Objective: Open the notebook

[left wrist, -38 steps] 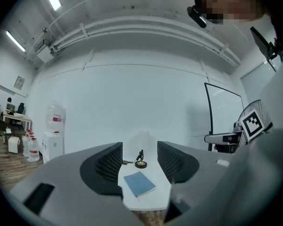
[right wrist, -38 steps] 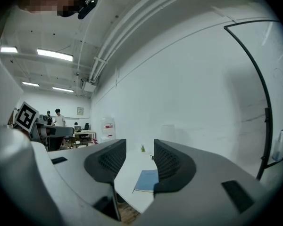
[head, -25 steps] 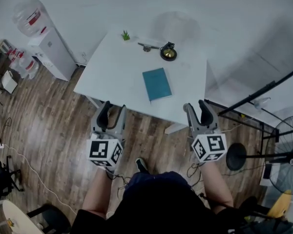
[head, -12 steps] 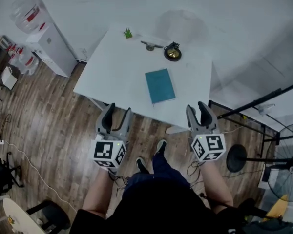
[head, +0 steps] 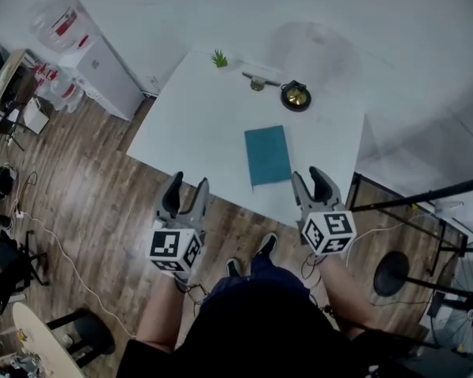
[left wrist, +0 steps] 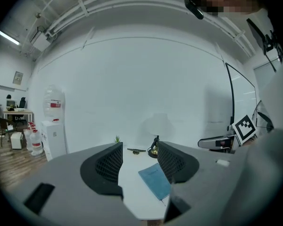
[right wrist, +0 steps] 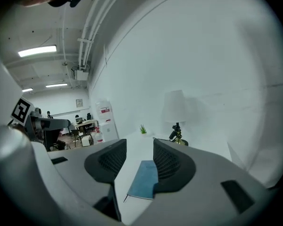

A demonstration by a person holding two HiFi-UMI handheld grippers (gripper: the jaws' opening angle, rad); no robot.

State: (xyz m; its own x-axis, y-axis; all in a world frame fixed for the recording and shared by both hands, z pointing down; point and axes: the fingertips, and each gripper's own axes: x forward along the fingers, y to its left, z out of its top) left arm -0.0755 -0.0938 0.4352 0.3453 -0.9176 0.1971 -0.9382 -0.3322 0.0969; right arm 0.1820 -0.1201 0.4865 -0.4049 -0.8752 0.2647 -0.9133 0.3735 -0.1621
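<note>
A closed teal notebook [head: 268, 154] lies flat on the white table [head: 197, 124], near its front right part. It also shows between the jaws in the left gripper view as the notebook [left wrist: 153, 180] and in the right gripper view as the notebook [right wrist: 143, 179]. My left gripper [head: 184, 194] hangs open off the table's front edge, left of the notebook. My right gripper [head: 313, 186] is open too, just off the front edge and slightly right of the notebook. Neither holds anything.
At the table's far side stand a small green plant [head: 219, 57], a dark pen-like object [head: 258, 79] and a lamp with a brass base [head: 296, 96]. A water dispenser [head: 102, 61] stands left. A stand base [head: 392, 272] sits on the wooden floor at right.
The person has stepped closer to the table. Both grippers now sit nearer its front edge, the right one almost at the notebook's near end. Both stayed open.
</note>
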